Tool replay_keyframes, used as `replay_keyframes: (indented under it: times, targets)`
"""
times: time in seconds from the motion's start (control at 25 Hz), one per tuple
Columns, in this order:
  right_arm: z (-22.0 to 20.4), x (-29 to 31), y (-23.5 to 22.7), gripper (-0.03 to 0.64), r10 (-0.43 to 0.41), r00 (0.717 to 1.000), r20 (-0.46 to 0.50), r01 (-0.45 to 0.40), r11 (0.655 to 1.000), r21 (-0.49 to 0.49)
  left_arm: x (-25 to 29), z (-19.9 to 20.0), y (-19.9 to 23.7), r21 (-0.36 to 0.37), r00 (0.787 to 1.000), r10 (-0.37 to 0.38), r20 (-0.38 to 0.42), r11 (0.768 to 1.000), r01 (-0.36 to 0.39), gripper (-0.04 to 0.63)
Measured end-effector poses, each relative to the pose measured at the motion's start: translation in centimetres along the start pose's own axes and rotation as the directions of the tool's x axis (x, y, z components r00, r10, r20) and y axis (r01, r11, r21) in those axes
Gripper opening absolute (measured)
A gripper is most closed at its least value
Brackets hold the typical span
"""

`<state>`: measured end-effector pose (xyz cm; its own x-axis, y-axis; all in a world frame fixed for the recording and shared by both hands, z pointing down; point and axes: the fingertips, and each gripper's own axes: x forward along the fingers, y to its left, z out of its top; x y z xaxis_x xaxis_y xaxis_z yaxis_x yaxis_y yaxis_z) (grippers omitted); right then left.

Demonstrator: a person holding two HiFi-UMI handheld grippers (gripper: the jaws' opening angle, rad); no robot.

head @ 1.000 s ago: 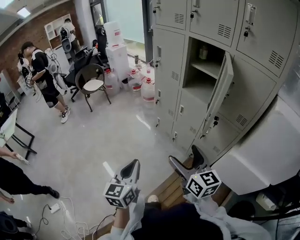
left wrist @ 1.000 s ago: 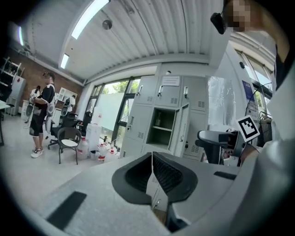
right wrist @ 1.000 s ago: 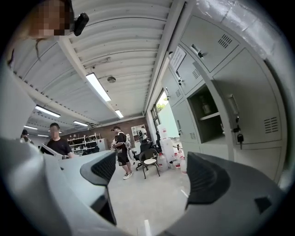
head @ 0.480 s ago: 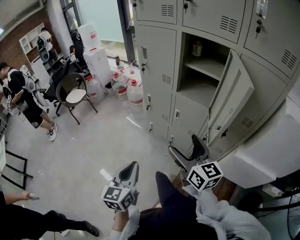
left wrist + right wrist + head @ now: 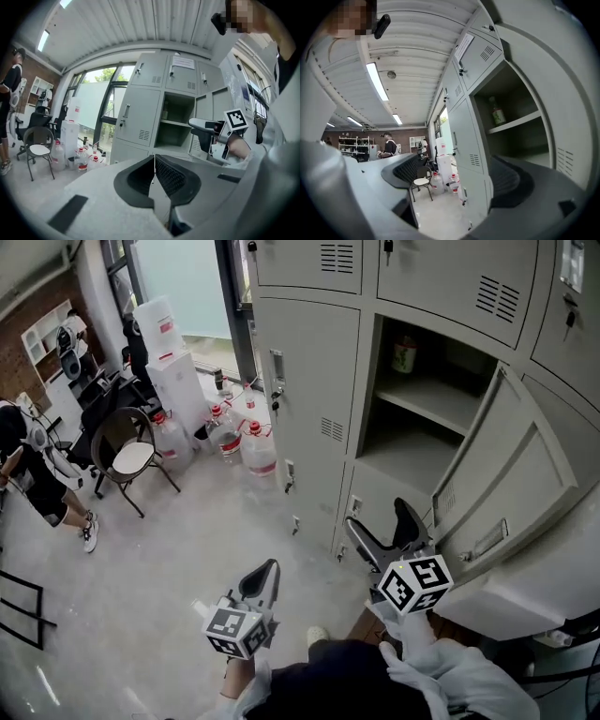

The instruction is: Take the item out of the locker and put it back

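Observation:
A grey locker (image 5: 309, 381) bank fills the upper right of the head view, with one door (image 5: 511, 498) swung open. On the open compartment's upper shelf (image 5: 427, 399) stands a small green-labelled bottle (image 5: 404, 353), also visible as the bottle (image 5: 496, 111) in the right gripper view. My right gripper (image 5: 382, 526) is open and empty, low in front of that compartment. My left gripper (image 5: 264, 579) is shut with nothing in it, further left over the floor. From the left gripper view the open compartment (image 5: 176, 124) and the right gripper (image 5: 211, 133) show ahead.
Water jugs (image 5: 258, 448) and stacked white boxes (image 5: 173, 381) stand left of the lockers. A black chair (image 5: 127, 451) and a person (image 5: 37, 474) are at the far left. Grey floor (image 5: 169, 568) lies between them and me.
The view has closed in on the lockers, and the open compartment is nearer and larger. Both grippers hold about the same place in the view, the right one closer to the door.

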<state>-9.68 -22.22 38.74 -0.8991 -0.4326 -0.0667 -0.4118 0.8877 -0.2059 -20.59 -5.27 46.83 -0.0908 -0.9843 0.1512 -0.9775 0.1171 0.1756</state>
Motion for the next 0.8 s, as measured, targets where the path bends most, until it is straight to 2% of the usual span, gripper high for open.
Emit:
replay_keyframes:
  times: [0.24, 0.4, 0.6, 0.68, 0.8]
  targets:
    - [3.4, 6.7, -5.1, 0.463, -0.075, 0.993, 0.088, 0.079, 0.996, -0.045, 9.1, 2.7, 3.9, 0.022, 0.996, -0.089, 0.031, 0.996, 0.088, 0.014]
    - [8.2, 9.2, -7.9, 0.463, -0.118, 0.972, 0.203, 0.135, 0.988, -0.072, 13.5, 4.4, 5.2, 0.061, 0.989, -0.142, 0.044, 0.988, 0.139, 0.014]
    - [14.1, 10.9, -10.0, 0.463, -0.162, 0.941, 0.298, 0.213, 0.966, -0.146, 17.2, 5.7, 5.9, 0.072, 0.977, -0.207, 0.046, 0.976, 0.203, 0.014]
    - [16.2, 11.3, -10.9, 0.463, -0.194, 0.927, 0.32, 0.257, 0.952, -0.166, 18.5, 5.8, 5.9, 0.082, 0.97, -0.237, 0.044, 0.969, 0.233, 0.014]
    - [18.2, 12.4, -12.8, 0.463, -0.262, 0.92, 0.291, 0.323, 0.929, -0.183, 20.1, 6.2, 5.9, 0.095, 0.955, -0.293, 0.043, 0.953, 0.288, 0.013]
